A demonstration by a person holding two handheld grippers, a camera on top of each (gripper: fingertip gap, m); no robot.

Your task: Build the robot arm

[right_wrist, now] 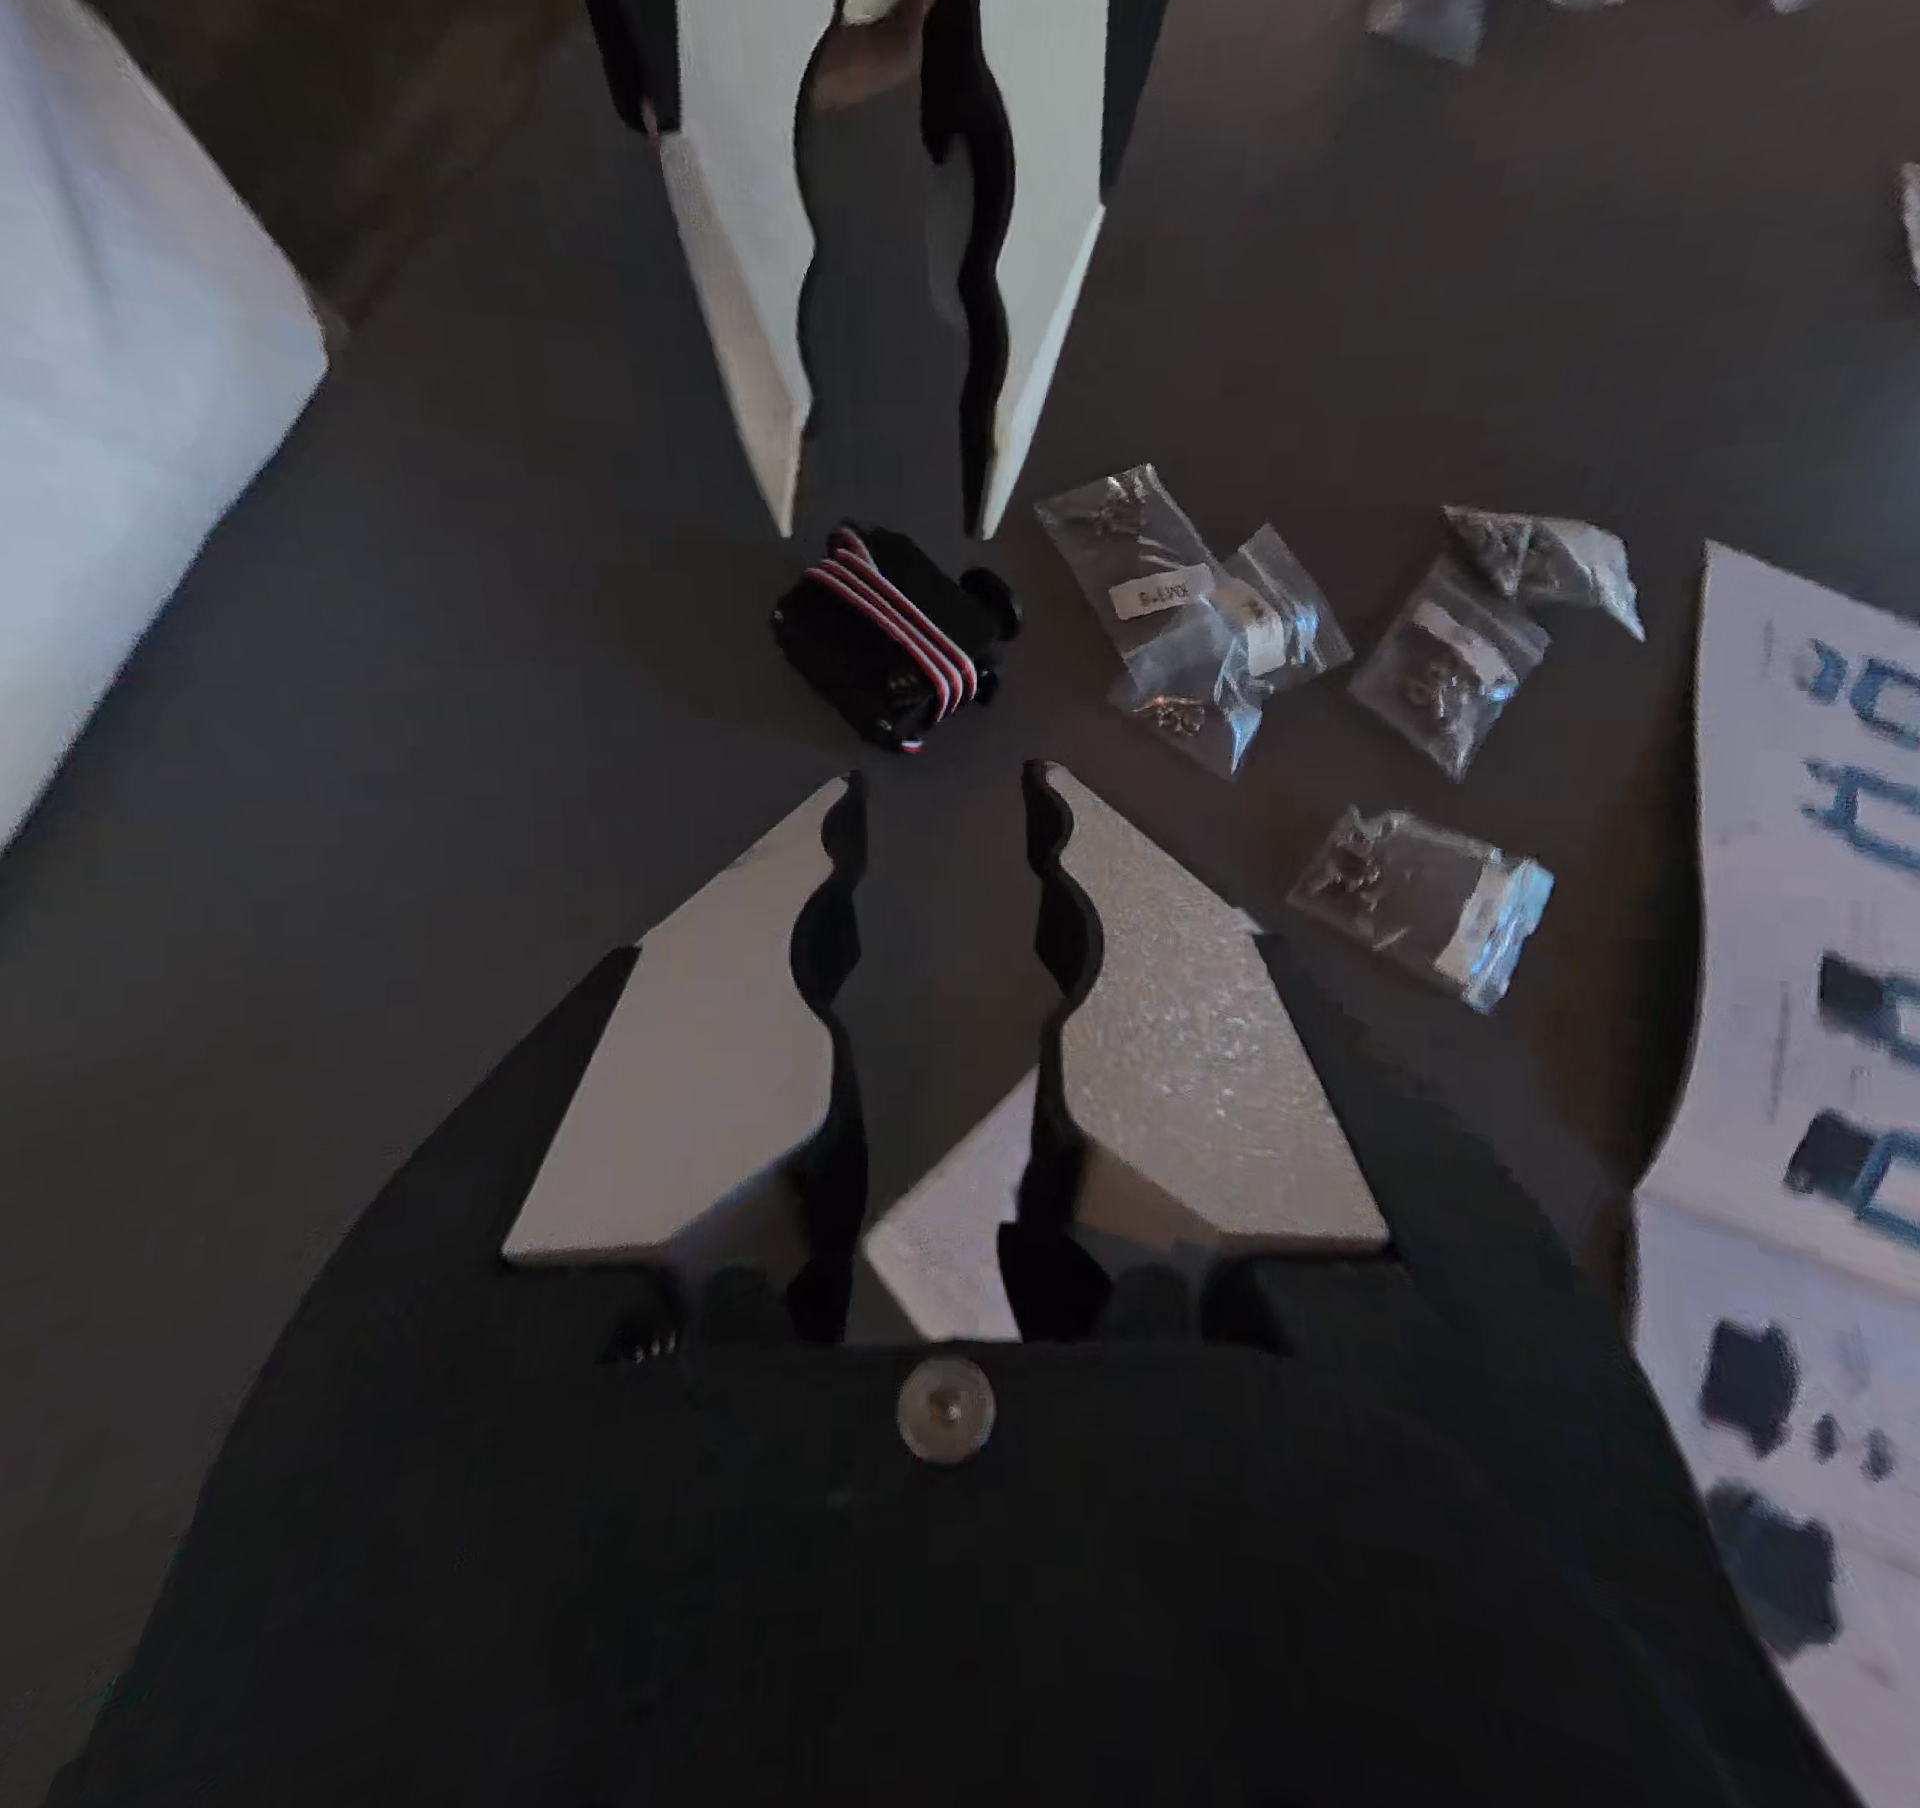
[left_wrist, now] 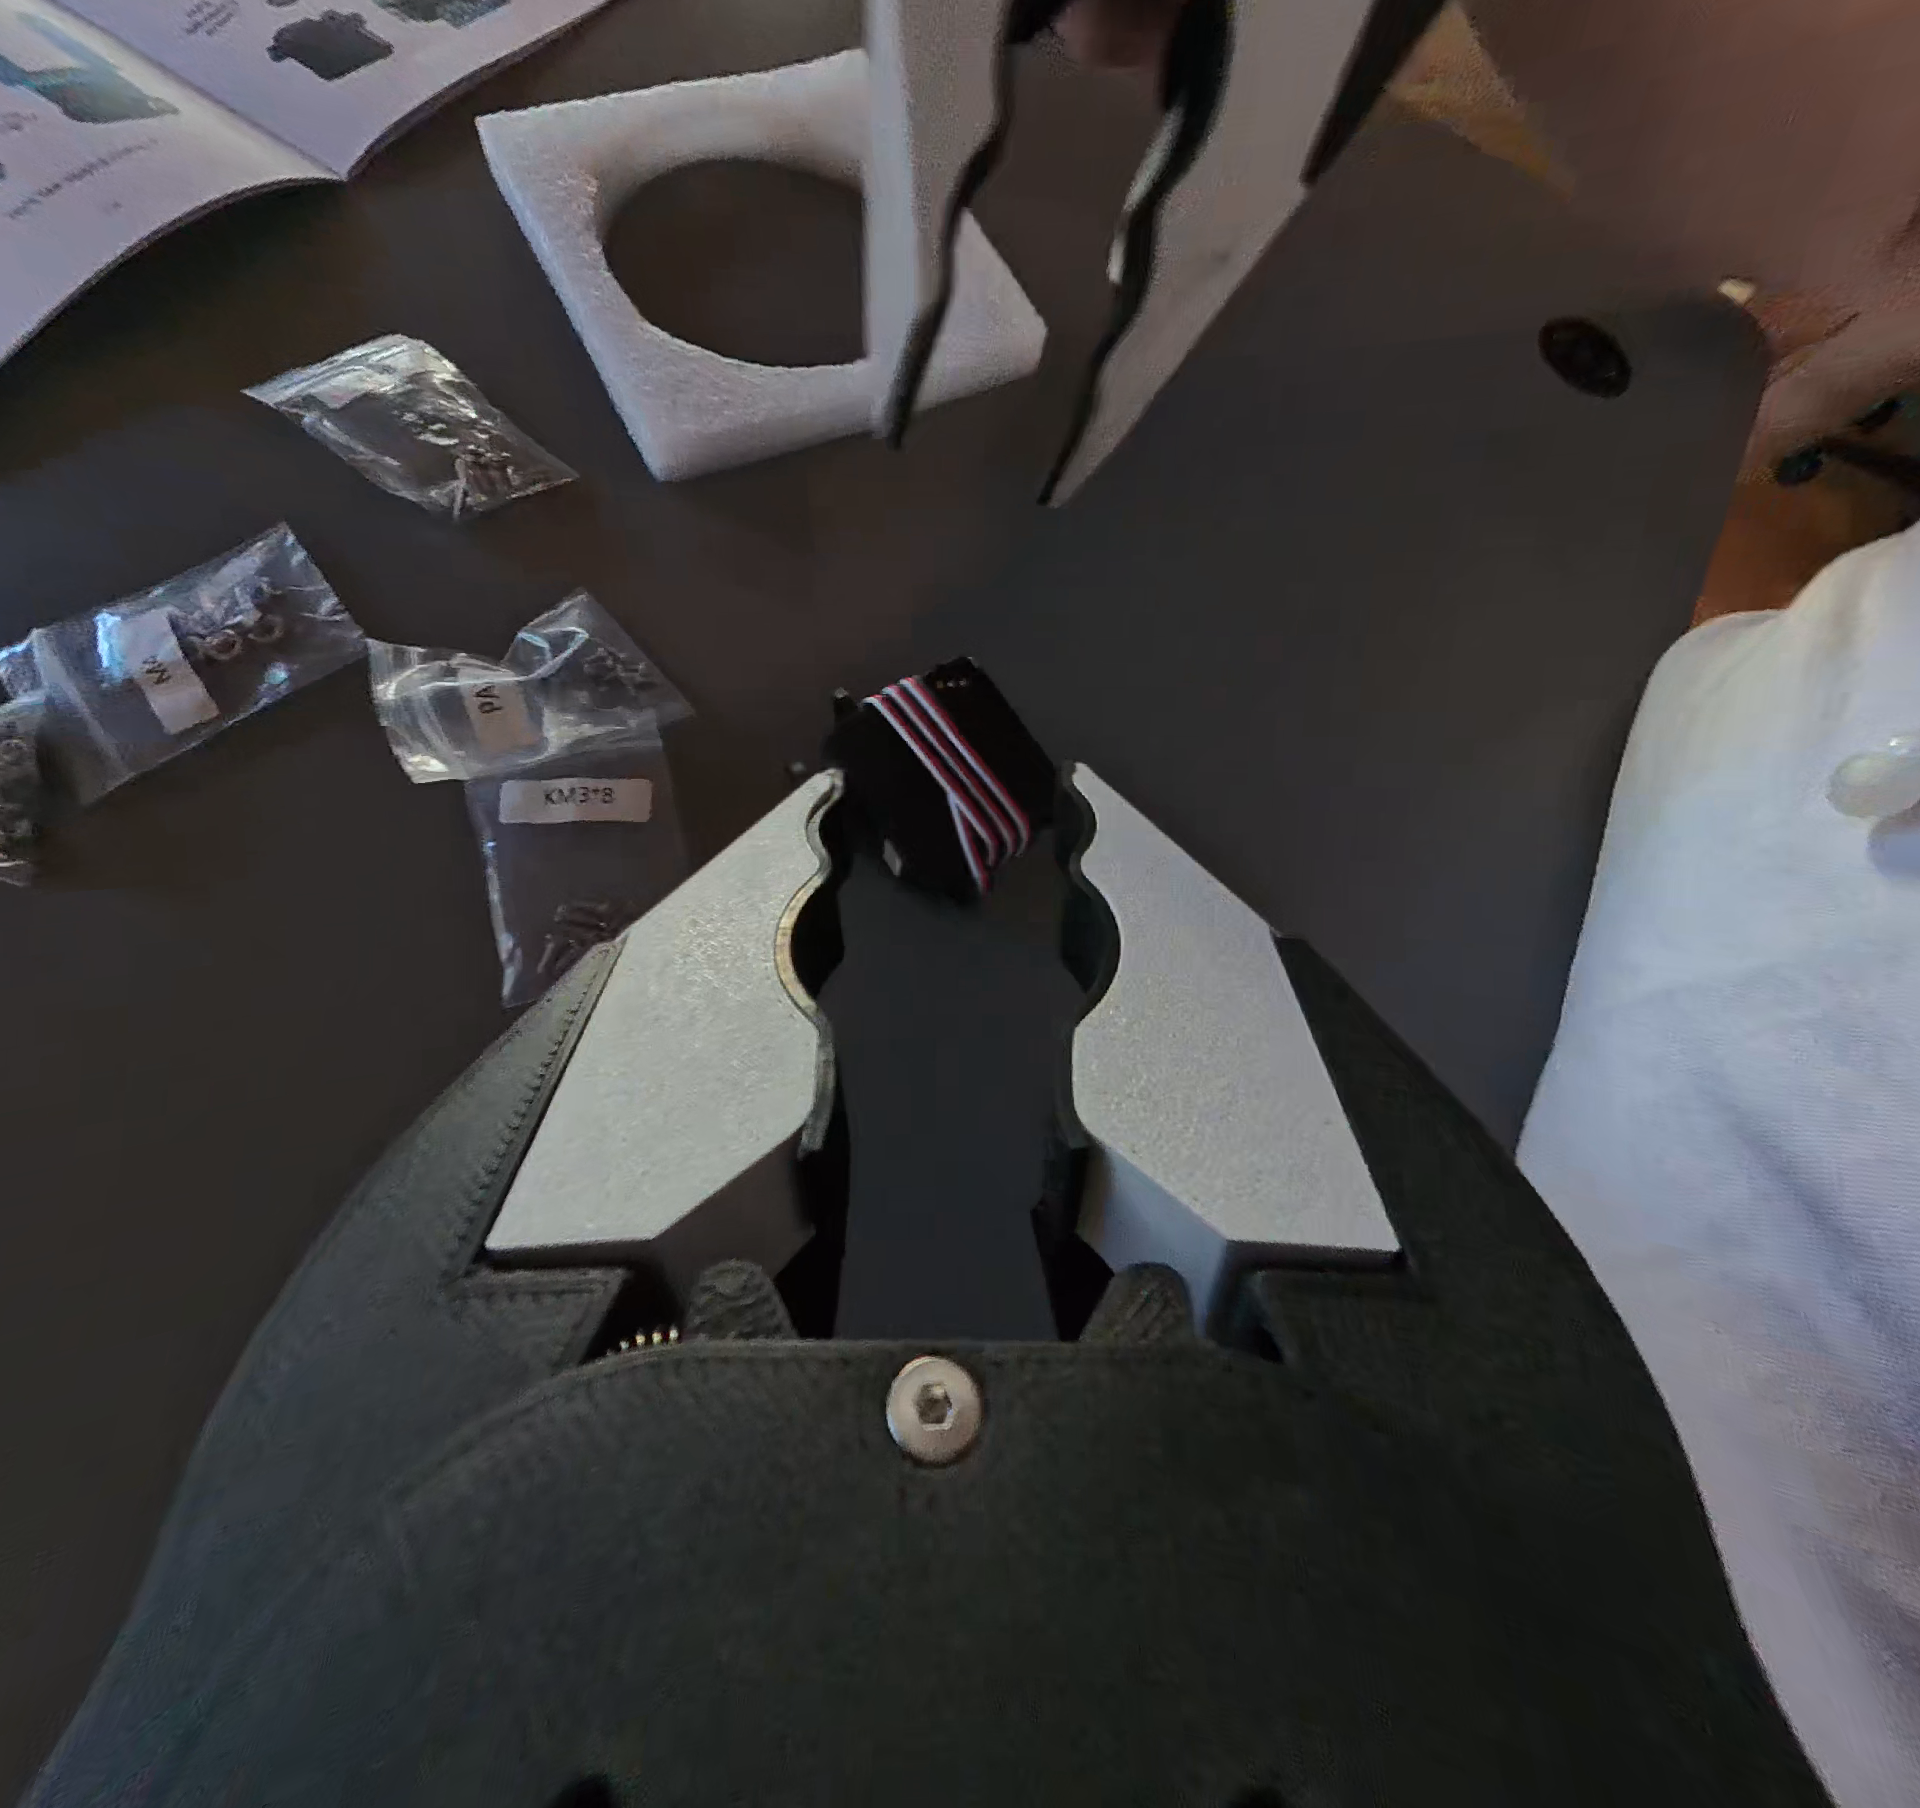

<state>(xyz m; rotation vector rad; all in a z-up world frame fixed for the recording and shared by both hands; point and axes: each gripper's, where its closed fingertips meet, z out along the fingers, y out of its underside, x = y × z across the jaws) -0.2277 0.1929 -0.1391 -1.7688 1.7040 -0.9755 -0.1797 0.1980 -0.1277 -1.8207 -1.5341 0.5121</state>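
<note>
A small black servo (left_wrist: 914,802) with a red, white and black cable wound around it lies on the dark table (left_wrist: 1299,667). My left gripper (left_wrist: 956,782) is open, its fingertips on either side of the servo's near end; I see no squeeze on it. In the right wrist view the servo (right_wrist: 883,646) lies between the two grippers, just beyond the left gripper (right_wrist: 883,524). My right gripper (right_wrist: 943,777) is open and empty, a short way from the servo. It also shows in the left wrist view (left_wrist: 971,470), pointing down at the table.
Several small plastic bags of screws (left_wrist: 416,418) (right_wrist: 1174,605) lie beside the servo. A white foam square with a round hole (left_wrist: 582,200) and an open booklet (left_wrist: 208,44) (right_wrist: 1818,927) lie farther off. A person's white shirt (left_wrist: 1766,1031) is at the table's edge. There is about 6 cm between the tips of the two grippers.
</note>
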